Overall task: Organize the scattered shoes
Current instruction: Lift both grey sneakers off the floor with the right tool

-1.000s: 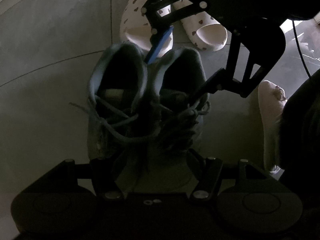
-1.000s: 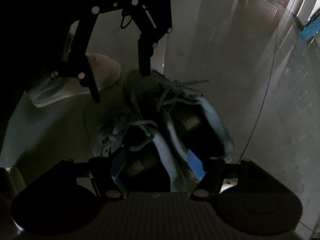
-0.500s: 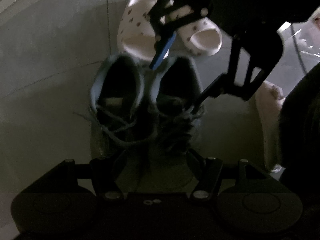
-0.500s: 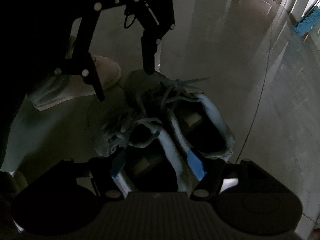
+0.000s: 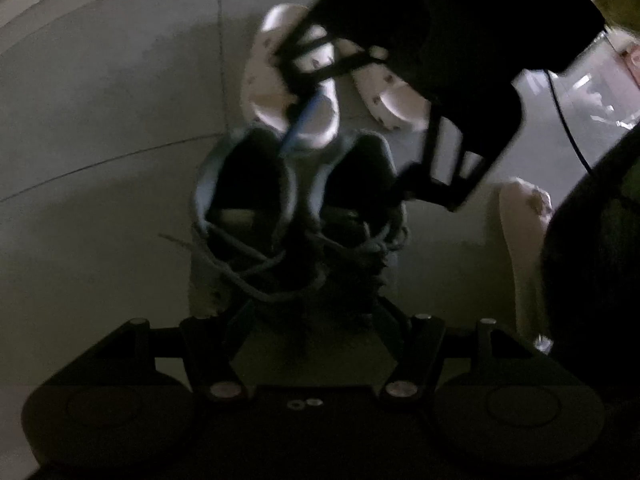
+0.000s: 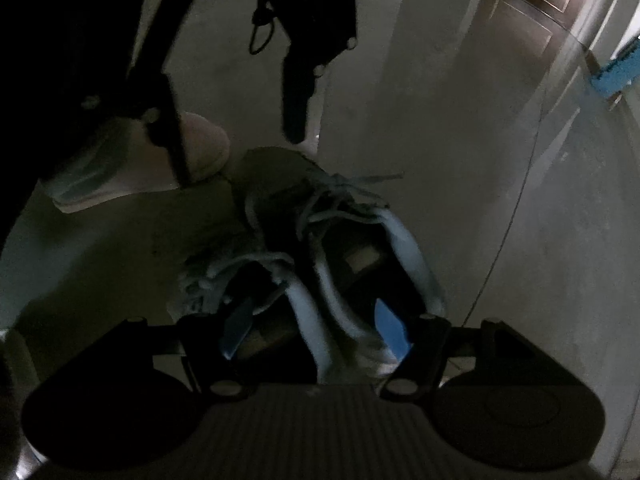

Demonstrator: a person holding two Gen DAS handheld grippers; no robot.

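While both sets of jaws stand open, I see the pair of sneakers (image 5: 296, 216) side by side on the floor, heels under my right gripper (image 6: 316, 324), toes under my left gripper (image 5: 308, 320).

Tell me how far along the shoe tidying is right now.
Done: the two blue sneakers stand side by side on the floor, and the white slides lie close together beyond their heels. In hand: the right gripper has a finger inside each sneaker; the left gripper sits over the toes, grip unclear. Left: a pale shoe lies apart, no partner in view.
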